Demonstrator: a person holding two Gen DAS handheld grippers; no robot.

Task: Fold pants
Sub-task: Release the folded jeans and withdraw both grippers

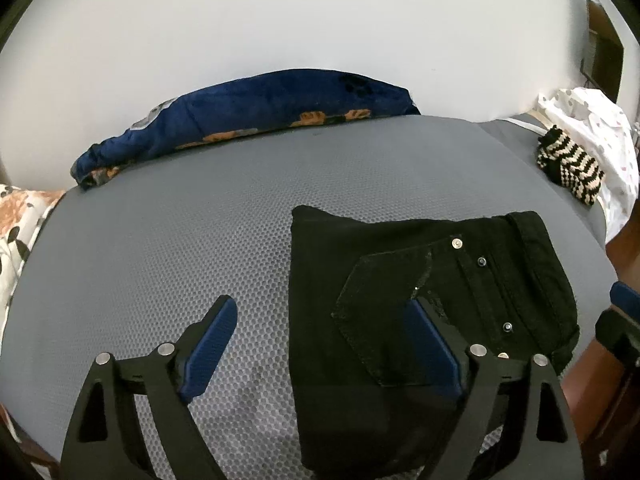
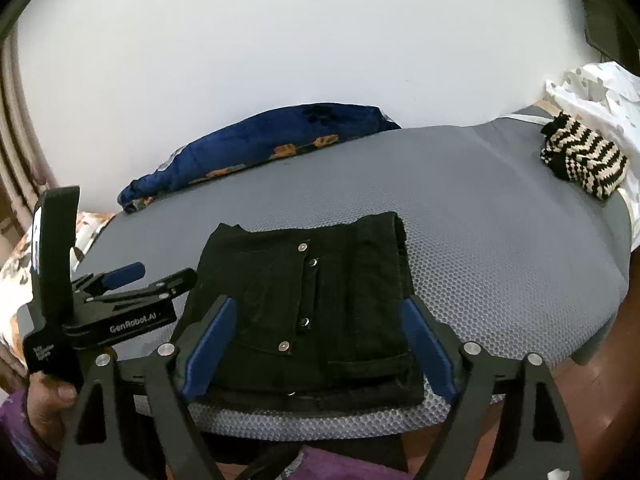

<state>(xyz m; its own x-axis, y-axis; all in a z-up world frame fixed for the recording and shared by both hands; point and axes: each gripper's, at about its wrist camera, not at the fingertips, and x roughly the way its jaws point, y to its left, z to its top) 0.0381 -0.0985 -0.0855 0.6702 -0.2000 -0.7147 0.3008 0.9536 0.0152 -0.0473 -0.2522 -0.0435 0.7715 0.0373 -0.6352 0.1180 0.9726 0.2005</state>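
Note:
Black pants (image 1: 420,292) lie folded into a compact rectangle on the grey mattress (image 1: 200,220), back pocket and metal rivets up; they also show in the right wrist view (image 2: 308,300). My left gripper (image 1: 320,344) is open and empty, hovering over the left edge of the pants. My right gripper (image 2: 316,344) is open and empty above the near edge of the pants. The left gripper also shows in the right wrist view (image 2: 156,276), just left of the pants.
A blue patterned blanket (image 1: 256,116) lies along the white wall at the back. A black-and-cream striped knit item (image 1: 568,168) and white dotted cloth (image 1: 600,128) sit at the back right. A floral cloth (image 1: 16,216) is at the left edge.

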